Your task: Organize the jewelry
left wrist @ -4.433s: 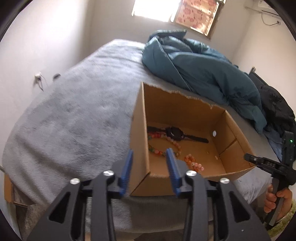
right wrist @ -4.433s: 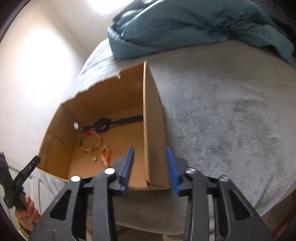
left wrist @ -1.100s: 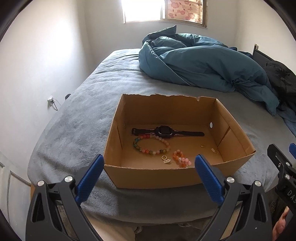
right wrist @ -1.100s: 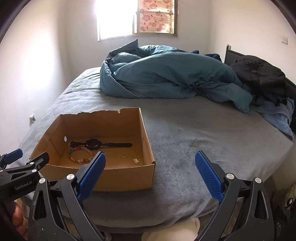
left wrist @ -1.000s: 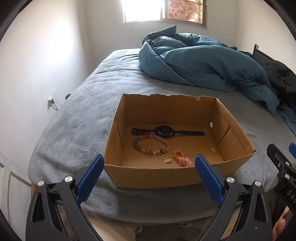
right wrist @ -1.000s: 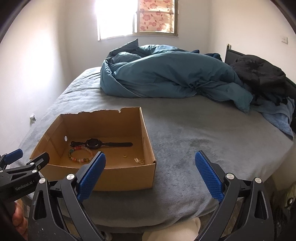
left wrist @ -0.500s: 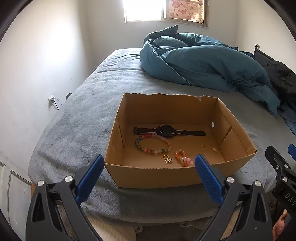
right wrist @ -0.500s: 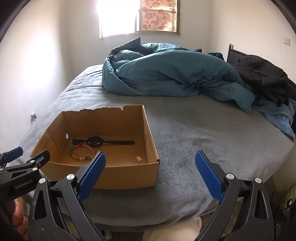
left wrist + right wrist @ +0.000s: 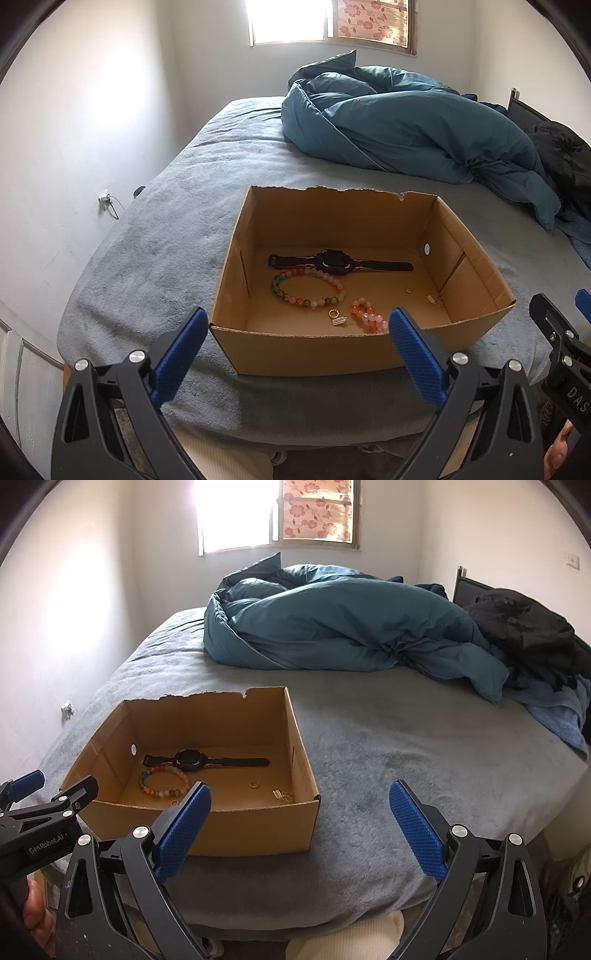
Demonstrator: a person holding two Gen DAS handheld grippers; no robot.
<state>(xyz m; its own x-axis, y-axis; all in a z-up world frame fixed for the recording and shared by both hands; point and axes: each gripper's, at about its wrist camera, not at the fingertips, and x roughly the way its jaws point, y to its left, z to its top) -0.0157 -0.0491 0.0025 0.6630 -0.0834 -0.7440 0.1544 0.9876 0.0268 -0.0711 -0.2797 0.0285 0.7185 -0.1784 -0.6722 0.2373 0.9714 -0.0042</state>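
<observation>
Both the left gripper [image 9: 295, 332] and right gripper [image 9: 299, 808] gape wide, holding nothing, low in their frames. At centre of the left view, a cardboard box [image 9: 317, 350] on the bed [image 9: 166, 243] contains a black watch [image 9: 334, 260], a multicoloured bead bracelet [image 9: 308, 290] and a pink bead bracelet [image 9: 367, 315].

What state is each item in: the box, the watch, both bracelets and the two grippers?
Brown cardboard box: open-topped, upright on the bed.
Black wristwatch: unbuckled, lying flat.
Multicoloured bead bracelet: closed loop, flat.
Orange-pink bead bracelet: bunched.
Left gripper: jaws open, empty.
Right gripper: jaws open, empty.
</observation>
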